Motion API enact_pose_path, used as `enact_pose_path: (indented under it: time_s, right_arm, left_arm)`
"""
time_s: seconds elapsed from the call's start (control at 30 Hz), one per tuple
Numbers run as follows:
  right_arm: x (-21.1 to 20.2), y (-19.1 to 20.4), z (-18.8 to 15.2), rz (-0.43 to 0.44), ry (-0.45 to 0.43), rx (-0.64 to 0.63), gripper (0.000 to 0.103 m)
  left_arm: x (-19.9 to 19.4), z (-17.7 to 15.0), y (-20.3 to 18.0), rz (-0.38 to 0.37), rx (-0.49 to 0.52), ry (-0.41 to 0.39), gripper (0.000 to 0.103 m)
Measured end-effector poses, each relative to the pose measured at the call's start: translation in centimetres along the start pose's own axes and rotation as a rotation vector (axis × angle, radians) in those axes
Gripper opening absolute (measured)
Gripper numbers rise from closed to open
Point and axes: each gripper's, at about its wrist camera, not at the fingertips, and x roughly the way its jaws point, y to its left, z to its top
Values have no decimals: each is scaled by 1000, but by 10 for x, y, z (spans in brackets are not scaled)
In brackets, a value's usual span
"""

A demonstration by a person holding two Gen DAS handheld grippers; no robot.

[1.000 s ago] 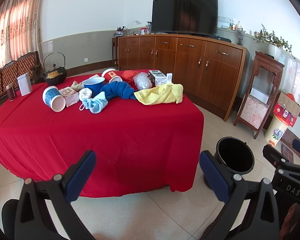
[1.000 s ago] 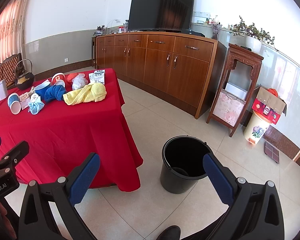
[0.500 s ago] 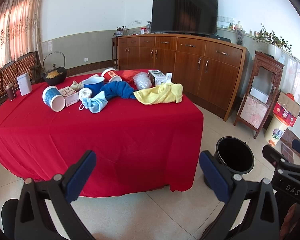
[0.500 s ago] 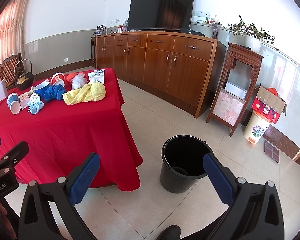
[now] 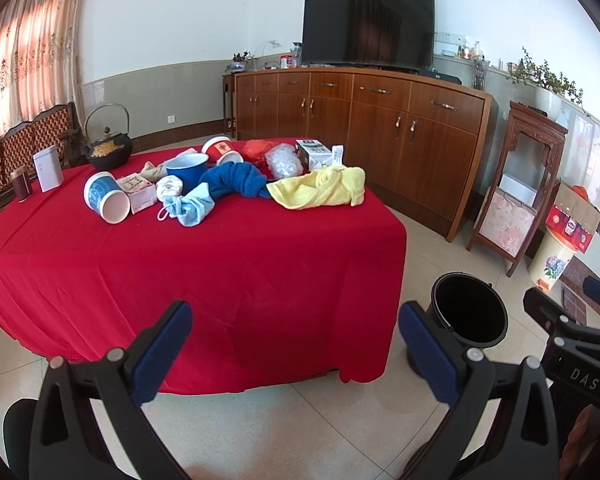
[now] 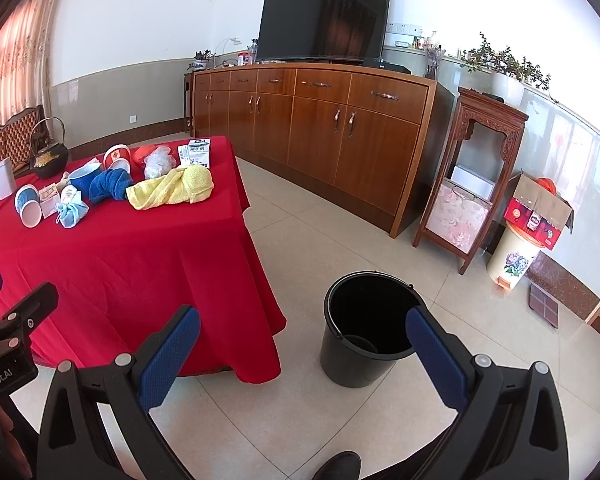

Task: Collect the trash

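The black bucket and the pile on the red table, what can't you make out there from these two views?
- Black plastic bucket: in the left wrist view its base sits behind a gripper finger; in the right wrist view its dark bottom is unclear.
- White printed box: lettering too small in both views.
- Blue bowl: contents hidden by its own rim.
- Crumpled clear plastic: whatever lies beneath is covered.

- A dark television (image 5: 367, 24) stands on a long wooden sideboard (image 5: 380, 128).
- A carved wooden stand (image 6: 472, 176) is right of it.
- A black kettle (image 5: 108, 148) sits on the red-clothed tabletop (image 5: 204, 256).
- Curtains (image 5: 24, 64) hang at left.
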Motion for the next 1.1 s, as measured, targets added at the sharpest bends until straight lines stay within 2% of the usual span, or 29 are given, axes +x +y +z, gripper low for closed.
enact_pose_path:
  time_s: [0.33,0.6,0.77,0.83,1.0,1.1]
  right_arm:
    - [3,1,0,17,15,-9,103]
    - [28,10,14,144,60,-54,103]
    - [48,33,39,212,46,-96,103]
    - [58,45,50,249,46,-102,103]
    - [96,77,75,285,71,-155,103]
    - [122,95,90,314,78,-159,103]
  left_arm:
    - [0,0,-1,3,3,2,103]
    - [13,12,34,83,-56,2,103]
    - [22,28,67,133,-106,-25,103]
    - [30,34,82,124,-140,-25,103]
    - [72,47,106,107,-157,74,103]
    - [96,52,112,143,-165,88,103]
